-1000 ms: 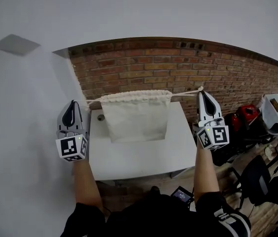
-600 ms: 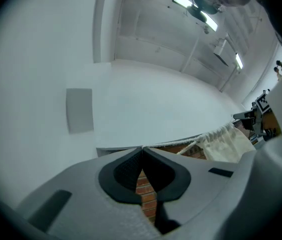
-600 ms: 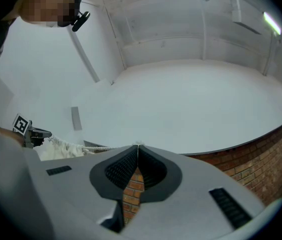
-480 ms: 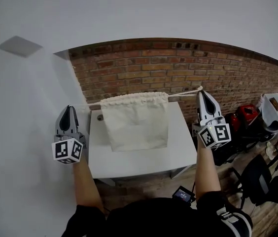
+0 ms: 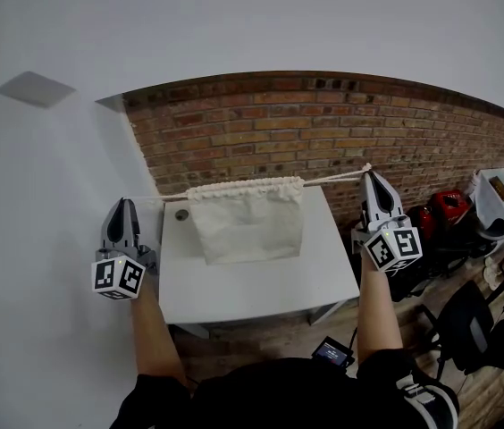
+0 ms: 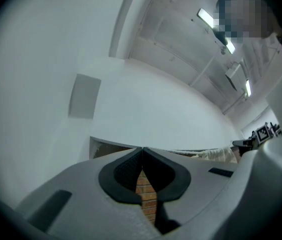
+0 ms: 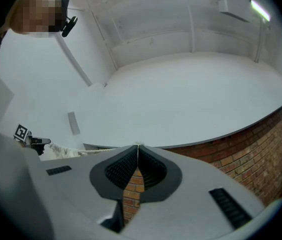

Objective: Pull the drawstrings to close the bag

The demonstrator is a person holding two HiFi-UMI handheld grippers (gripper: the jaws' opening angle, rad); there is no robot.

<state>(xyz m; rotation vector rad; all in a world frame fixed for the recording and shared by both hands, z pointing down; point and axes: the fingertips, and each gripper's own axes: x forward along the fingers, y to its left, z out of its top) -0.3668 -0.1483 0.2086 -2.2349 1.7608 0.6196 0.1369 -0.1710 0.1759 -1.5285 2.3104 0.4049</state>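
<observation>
A cream cloth bag [image 5: 247, 226] hangs over the white table [image 5: 261, 284], its gathered mouth [image 5: 245, 189] bunched along the drawstrings. The left gripper [image 5: 124, 204] is off the table's left edge, shut on the left drawstring [image 5: 167, 197], which runs taut to the bag. The right gripper [image 5: 368, 172] is off the table's right side, shut on the right drawstring [image 5: 332, 179]. In the left gripper view the jaws [image 6: 142, 149] meet at the tips, with the string [image 6: 196, 153] leading to the bag [image 6: 222, 155]. In the right gripper view the jaws [image 7: 138, 145] pinch the cord [image 7: 98, 151].
A red brick wall [image 5: 323, 123] stands behind the table. To the right are red equipment [image 5: 444, 208], a grey machine [image 5: 498, 199] and a black chair [image 5: 466, 324]. A small round fitting [image 5: 181, 214] sits at the table's back left corner.
Both grippers have moved a little further apart, the left one outward and down. The bag's mouth has bunched narrower and the strings are tauter.
</observation>
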